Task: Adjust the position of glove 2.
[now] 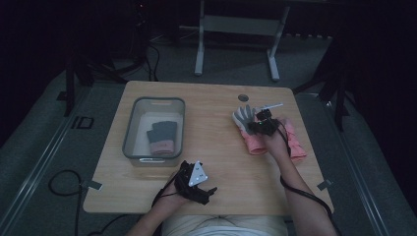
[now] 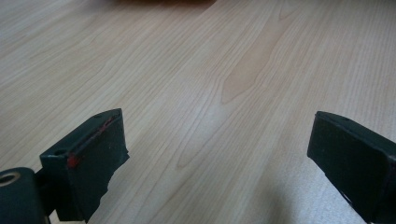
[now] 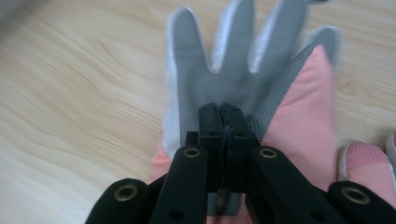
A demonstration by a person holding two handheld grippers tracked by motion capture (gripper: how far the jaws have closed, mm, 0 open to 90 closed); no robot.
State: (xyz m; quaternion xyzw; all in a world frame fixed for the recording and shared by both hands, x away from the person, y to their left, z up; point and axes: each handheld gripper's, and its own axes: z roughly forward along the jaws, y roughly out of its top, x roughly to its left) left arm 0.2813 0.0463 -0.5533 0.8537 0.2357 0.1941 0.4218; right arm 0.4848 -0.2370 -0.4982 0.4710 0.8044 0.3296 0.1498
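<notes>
the right gripper (image 1: pixel 259 123) sits at about two o'clock on the wooden table (image 1: pixel 221 162), its jaws pressed together on a fold of the grey-and-pink work glove (image 1: pixel 244 123) that lies palm up beneath it. in the right gripper view the right gripper (image 3: pixel 223 122) pinches the grey palm fabric of the glove (image 3: pixel 243 60) just below the fingers, a little pucker of cloth caught between the pads, the glove's grey fingers spreading toward twelve o'clock and a pink panel showing at three o'clock. a second glove (image 1: pixel 295 142) with a pink ribbed cuff lies just beside the first, at its four o'clock, partly under the person's right hand. the left gripper (image 1: pixel 196 184) rests near the table's six o'clock edge with its grey three-cornered plate facing up; in the left gripper view its jaws stand wide apart with bare wood grain between them and nothing held. at about nine o'clock on the table stands a clear plastic bin (image 1: pixel 132 129), and inside it lies another pair of dark grey gloves (image 1: pixel 162 136) with pink cuffs, well apart from both grippers.
</notes>
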